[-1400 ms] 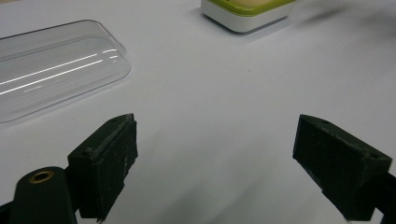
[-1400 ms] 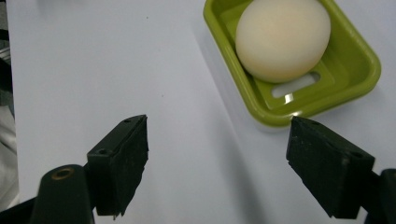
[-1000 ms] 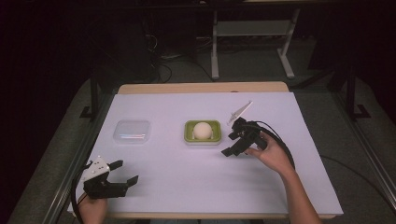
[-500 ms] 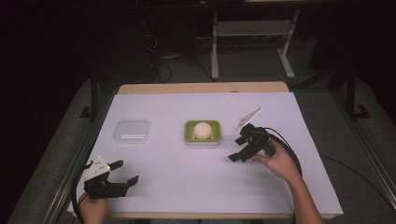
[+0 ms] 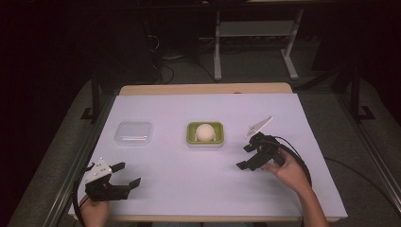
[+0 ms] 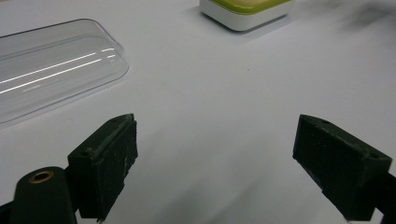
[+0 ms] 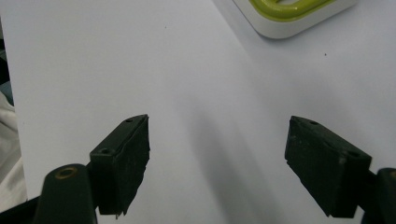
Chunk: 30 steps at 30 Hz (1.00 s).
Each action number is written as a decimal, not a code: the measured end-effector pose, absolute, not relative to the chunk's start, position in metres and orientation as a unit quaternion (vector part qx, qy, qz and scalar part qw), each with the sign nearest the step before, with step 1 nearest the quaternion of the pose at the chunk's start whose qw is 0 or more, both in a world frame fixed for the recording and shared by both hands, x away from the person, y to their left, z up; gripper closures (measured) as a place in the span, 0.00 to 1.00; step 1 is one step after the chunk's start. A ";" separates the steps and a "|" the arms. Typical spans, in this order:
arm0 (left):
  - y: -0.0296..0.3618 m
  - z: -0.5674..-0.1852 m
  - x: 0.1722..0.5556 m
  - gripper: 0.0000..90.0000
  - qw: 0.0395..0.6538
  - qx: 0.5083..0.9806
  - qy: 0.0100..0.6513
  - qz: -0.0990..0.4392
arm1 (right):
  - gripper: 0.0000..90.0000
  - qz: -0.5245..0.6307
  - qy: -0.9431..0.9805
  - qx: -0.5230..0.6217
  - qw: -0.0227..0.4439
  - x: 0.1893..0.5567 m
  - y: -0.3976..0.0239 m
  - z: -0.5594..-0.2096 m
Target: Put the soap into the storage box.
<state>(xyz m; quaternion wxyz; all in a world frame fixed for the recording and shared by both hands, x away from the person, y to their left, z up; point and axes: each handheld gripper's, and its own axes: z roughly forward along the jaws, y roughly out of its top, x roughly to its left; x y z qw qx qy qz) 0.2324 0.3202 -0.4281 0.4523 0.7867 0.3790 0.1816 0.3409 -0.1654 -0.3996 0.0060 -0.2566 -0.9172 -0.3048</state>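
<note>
A white dish with a green rim (image 5: 191,129) sits mid-table and holds a pale round ball (image 5: 204,132). To its left lies a clear plastic lid (image 5: 134,133). My left gripper (image 5: 127,174) rests open near the front left corner, its jaws empty. In the left gripper view the gripper (image 6: 217,154) points toward the clear lid (image 6: 51,60) and the dish (image 6: 247,11). My right gripper (image 5: 244,156) is open and empty, to the right of the dish and nearer the front edge. The right gripper view has the gripper (image 7: 217,154) over bare sheet, with the dish's corner (image 7: 299,18) at the top.
A white sheet (image 5: 189,189) covers the table, with a wooden strip (image 5: 203,89) along the far edge. Cables loop from both grippers. A metal stand (image 5: 255,33) is on the dark floor beyond the table.
The right gripper has drawn back from the dish, toward the right and the near edge. The left gripper has stayed put.
</note>
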 end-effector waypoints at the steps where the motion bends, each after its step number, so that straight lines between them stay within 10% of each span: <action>1: 0.320 -0.428 0.232 0.14 0.453 0.786 0.379 0.182 | 0.24 -0.307 -0.916 -0.258 0.005 0.340 -0.166 -0.401; 30: 0.319 -0.428 0.233 0.14 0.449 0.791 0.375 0.180 | 0.22 -0.313 -0.906 -0.286 0.000 0.302 -0.201 -0.418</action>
